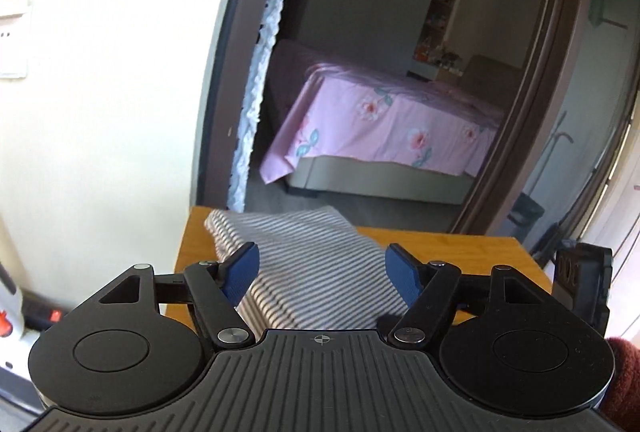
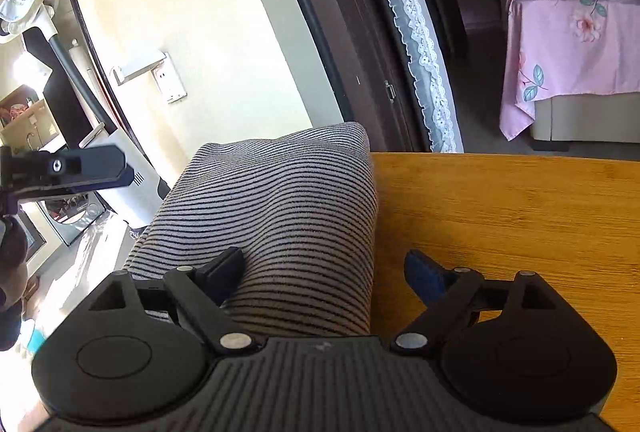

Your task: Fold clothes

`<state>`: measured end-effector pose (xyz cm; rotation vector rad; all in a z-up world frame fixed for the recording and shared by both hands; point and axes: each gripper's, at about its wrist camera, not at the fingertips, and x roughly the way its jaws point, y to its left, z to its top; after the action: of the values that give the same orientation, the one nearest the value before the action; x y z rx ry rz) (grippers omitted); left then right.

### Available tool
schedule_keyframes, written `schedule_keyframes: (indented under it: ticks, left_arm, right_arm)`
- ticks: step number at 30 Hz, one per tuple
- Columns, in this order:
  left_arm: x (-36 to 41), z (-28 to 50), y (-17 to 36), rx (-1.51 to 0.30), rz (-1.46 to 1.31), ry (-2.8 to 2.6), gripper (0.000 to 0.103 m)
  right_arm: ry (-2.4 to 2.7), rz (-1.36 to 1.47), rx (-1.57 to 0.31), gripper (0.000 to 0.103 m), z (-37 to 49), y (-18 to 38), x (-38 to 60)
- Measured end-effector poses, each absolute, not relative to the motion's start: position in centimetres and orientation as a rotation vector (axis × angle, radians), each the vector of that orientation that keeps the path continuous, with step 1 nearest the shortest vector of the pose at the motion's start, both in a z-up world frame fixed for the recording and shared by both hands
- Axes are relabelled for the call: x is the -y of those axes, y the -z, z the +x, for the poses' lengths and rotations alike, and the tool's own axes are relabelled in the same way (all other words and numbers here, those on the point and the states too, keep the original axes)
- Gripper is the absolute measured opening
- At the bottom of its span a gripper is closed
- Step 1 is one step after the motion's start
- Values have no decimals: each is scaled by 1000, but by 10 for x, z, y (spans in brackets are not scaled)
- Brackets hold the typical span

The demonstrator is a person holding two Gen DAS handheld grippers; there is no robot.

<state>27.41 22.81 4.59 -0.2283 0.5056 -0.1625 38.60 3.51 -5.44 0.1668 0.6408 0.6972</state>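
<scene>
Folded striped cloth (image 1: 304, 264) on worktop (image 2: 500, 224); both hand-held grippers, left (image 1: 322, 274) and right (image 2: 326, 276), wide open, gripping nothing.

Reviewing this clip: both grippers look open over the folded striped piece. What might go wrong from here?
1. The striped garment lies along the left edge of the wooden table, and its far end seems to overhang there. A nudge from the open right gripper may tip it off.
2. The open left gripper straddles the garment's near end, so closing may pinch only the top layer and undo the fold.
</scene>
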Motion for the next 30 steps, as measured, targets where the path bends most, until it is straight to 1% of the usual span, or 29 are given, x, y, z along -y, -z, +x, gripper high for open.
schedule_keyframes:
  ticks: [1,4,7,8,9,10,11,12,13,17,19,20,22,23,25,28,30]
  left_arm:
    - [-228,291,-44,-514,-224,176,76]
    - [-236,337,-23,-624,-285,178,75]
    - [-247,358,9,-683,-340,163,76]
    - [-248,358,12,-679,-351,165,76]
    - [-250,358,13,-673,-362,167,76]
    - [-252,358,15,-668,-373,170,76]
    - [-253,358,17,-663,-384,173,76]
    - [-255,360,17,-664,-389,172,76]
    - [-256,362,18,-664,-389,170,76]
    - [-257,369,21,-661,-382,159,76]
    - [-255,368,19,-660,-366,152,76]
    - [-252,364,16,-655,-348,146,76]
    - [-245,352,7,-650,-314,124,76]
    - [-241,344,2,-649,-298,108,80]
    - [-236,321,-6,-622,-309,156,82]
    - [-229,293,-10,-598,-297,216,81]
    - [-225,288,-1,-621,-259,216,79]
  right_arm:
    - [-692,160,-634,89,384,54,-35]
    - [-673,106,-590,89,369,48,-34]
    - [-694,29,-577,89,352,42,-31]
    - [-704,4,-584,88,348,41,-31]
    - [-711,-12,-586,83,348,38,-32]
    - [-723,-20,-578,73,349,33,-35]
    - [-735,-28,-571,67,350,28,-37]
    - [-747,-37,-564,57,351,22,-39]
    - [-751,-43,-561,56,352,19,-41]
    - [-710,-53,-577,57,357,23,-39]
    - [-689,-58,-585,66,360,24,-39]
    - [-679,-60,-589,73,362,25,-38]
    - [-661,-60,-593,75,362,25,-36]
    - [-660,-54,-586,77,357,22,-32]
    - [-671,-69,-557,79,341,17,-24]
    - [-715,-98,-516,79,320,13,-18]
    - [-736,-119,-525,79,317,15,-21]
